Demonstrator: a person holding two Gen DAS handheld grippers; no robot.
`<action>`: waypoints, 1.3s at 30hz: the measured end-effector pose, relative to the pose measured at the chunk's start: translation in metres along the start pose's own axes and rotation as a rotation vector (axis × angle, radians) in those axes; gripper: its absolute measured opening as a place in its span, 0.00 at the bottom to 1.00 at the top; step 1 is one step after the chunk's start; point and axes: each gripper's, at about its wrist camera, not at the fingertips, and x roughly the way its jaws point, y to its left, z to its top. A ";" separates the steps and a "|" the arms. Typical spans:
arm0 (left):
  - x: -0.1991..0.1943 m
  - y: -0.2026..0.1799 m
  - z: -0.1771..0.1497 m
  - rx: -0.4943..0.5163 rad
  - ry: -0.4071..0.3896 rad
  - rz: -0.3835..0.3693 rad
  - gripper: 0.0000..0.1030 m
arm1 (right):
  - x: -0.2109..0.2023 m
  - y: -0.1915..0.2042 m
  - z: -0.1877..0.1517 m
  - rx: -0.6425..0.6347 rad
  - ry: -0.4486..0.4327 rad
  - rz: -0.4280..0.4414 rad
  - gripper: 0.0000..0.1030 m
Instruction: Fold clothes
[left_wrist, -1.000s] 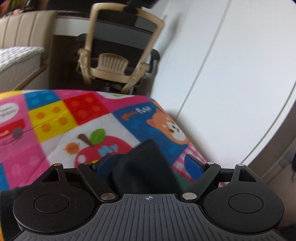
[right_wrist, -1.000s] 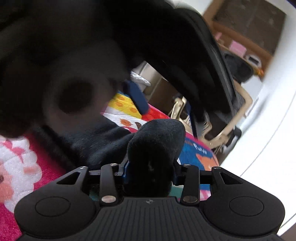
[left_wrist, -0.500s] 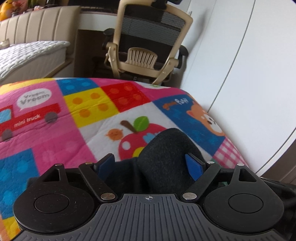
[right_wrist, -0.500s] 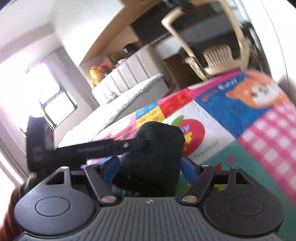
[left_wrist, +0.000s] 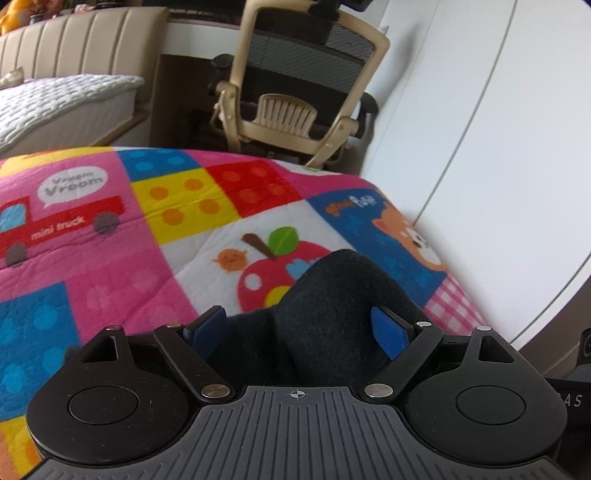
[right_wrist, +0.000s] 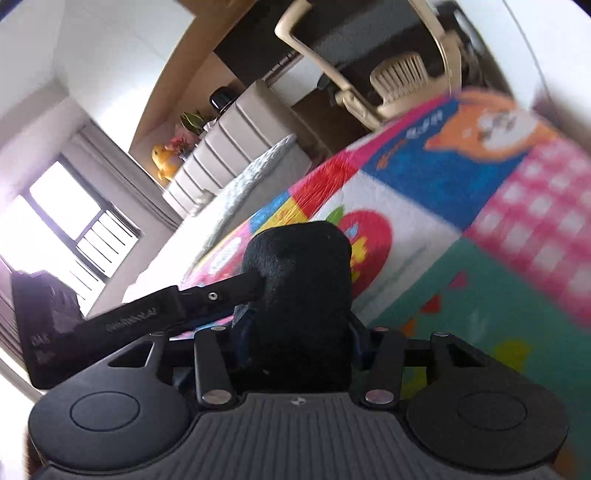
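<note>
A black garment lies bunched on the colourful patchwork blanket. My left gripper straddles a rounded fold of it. Its jaws are wide and still opening, and the right blue pad shows bare, off the cloth. In the right wrist view the same black garment fills the narrow gap of my right gripper, whose jaws are closing on it with the pads buried in cloth. One of the left gripper's fingers reaches into that fold from the left.
A beige office chair stands beyond the blanket's far edge. A bed with a white quilted cover is at the back left. White cupboard doors run close along the blanket's right side.
The right gripper has rolled strongly, widened, then narrowed on the black fold. The left gripper came lower and forward over the blanket, then held still, its jaws slightly wider.
</note>
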 end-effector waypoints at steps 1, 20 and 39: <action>-0.001 -0.001 0.000 0.007 -0.001 -0.007 0.88 | -0.004 0.005 0.001 -0.057 -0.016 -0.034 0.47; -0.053 0.076 -0.018 -0.150 -0.051 0.139 0.50 | -0.007 0.094 -0.042 -0.722 -0.081 -0.254 0.50; -0.039 0.017 -0.008 0.034 -0.069 0.089 0.92 | -0.008 0.134 -0.071 -0.949 -0.052 -0.078 0.72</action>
